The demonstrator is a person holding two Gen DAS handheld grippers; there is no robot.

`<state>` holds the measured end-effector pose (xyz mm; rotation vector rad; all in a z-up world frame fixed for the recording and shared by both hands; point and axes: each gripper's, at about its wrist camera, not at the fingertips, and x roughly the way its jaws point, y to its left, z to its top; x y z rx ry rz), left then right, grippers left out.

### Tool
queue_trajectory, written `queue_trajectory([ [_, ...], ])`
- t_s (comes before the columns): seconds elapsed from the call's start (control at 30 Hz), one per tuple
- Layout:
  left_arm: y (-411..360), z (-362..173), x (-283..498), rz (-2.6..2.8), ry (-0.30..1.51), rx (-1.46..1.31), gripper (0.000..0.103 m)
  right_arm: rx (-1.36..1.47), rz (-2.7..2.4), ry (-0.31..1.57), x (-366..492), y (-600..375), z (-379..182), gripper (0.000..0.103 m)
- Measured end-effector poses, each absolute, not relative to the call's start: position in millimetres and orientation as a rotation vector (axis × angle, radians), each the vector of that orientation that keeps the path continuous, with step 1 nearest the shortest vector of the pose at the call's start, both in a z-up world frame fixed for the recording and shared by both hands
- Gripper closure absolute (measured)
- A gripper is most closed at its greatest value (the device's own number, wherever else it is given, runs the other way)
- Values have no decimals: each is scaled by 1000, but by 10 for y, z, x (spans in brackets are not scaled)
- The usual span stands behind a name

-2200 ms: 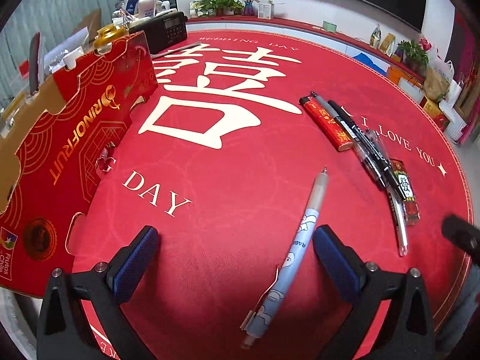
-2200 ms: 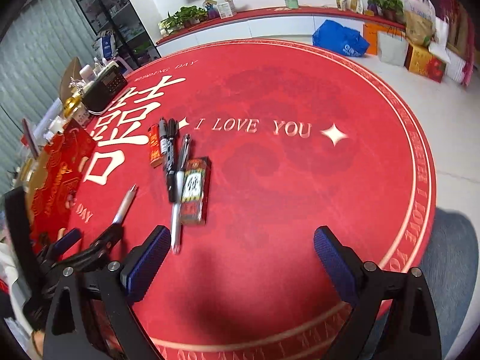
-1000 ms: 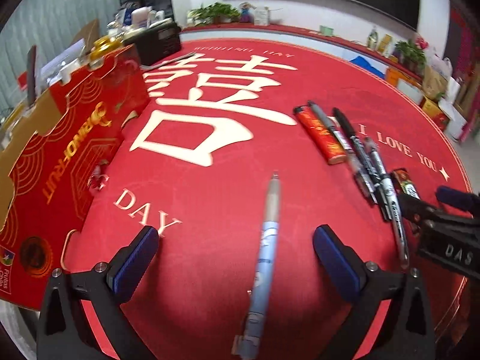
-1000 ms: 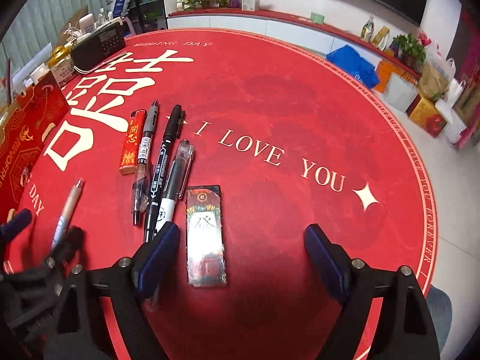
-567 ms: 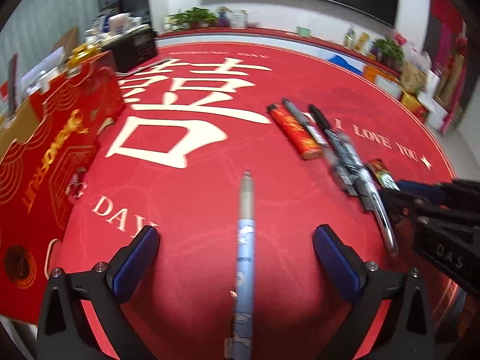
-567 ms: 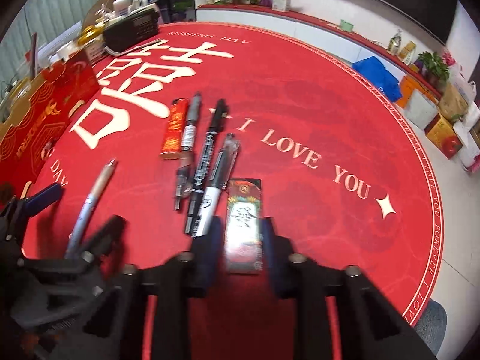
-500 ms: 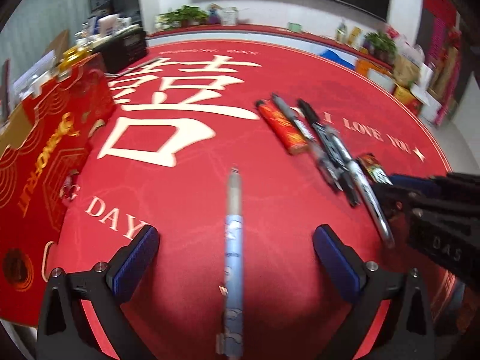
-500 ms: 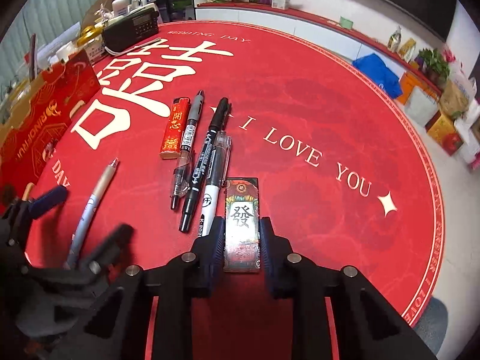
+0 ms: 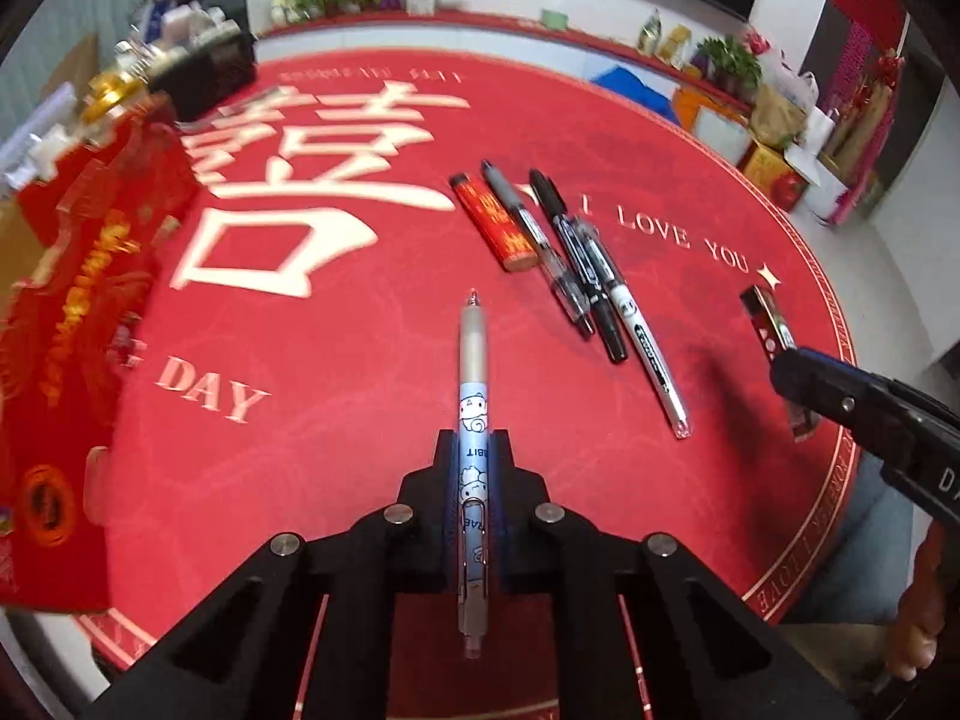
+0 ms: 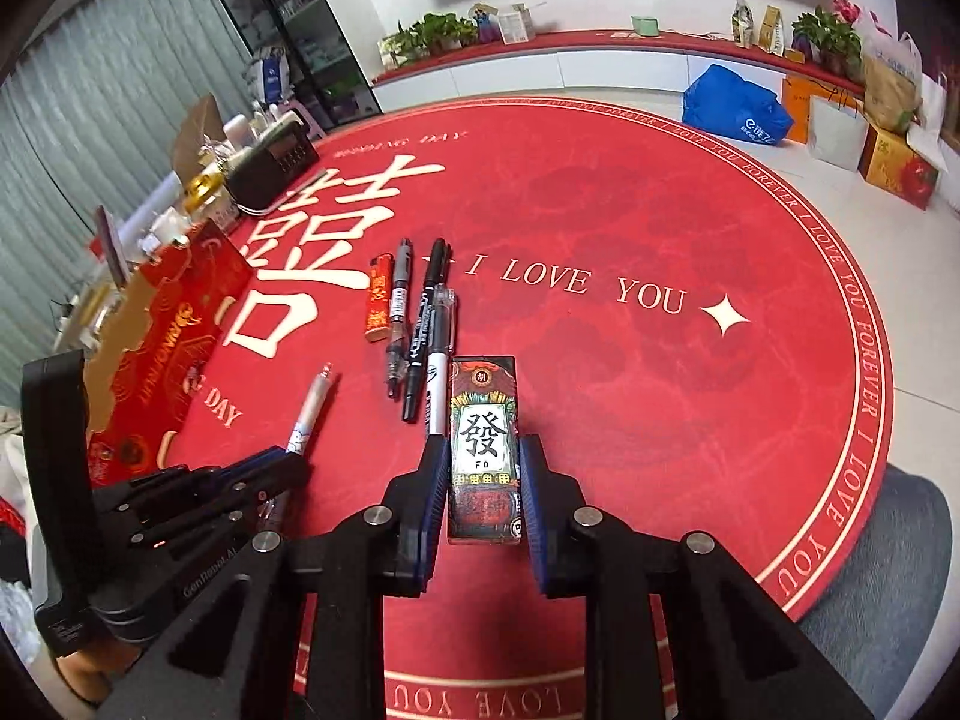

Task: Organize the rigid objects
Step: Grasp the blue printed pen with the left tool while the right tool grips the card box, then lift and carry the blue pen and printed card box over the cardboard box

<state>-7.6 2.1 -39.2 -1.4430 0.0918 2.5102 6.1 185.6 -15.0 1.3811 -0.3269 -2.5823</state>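
change: both grippers have gone from spread to clamped.
left gripper [image 9: 474, 480]: pinching the blue pen [image 9: 474, 420].
right gripper [image 10: 483, 480]: pinching the lighter [image 10: 485, 450].
step: grasp done, both over the surface [image 10: 660, 390].
next: carry them beside the 3 pens [image 10: 420, 324].

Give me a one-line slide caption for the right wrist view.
Right gripper clamps the decorated lighter above the red mat, beside a row of pens.

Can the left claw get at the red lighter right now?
Probably not yet: the left claw is shut on the blue pen. The path to the lighter looks clear, but the pen must be set down first.
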Motion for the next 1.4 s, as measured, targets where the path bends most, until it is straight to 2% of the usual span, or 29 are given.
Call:
queue_trajectory([
  [0.3, 30, -108, 124, 2630, 130, -1329, 93, 1364, -2549, -411, 170, 1930, -144, 78],
  [0.9, 29, -1, 172, 2703, 169, -1296, 93, 1364, -2556, -374, 190, 1861, -98, 78],
  [1.4, -170, 66, 203, 2753, 119, -1272, 93, 1339, -2549, -61, 125, 1411, 97, 78],
])
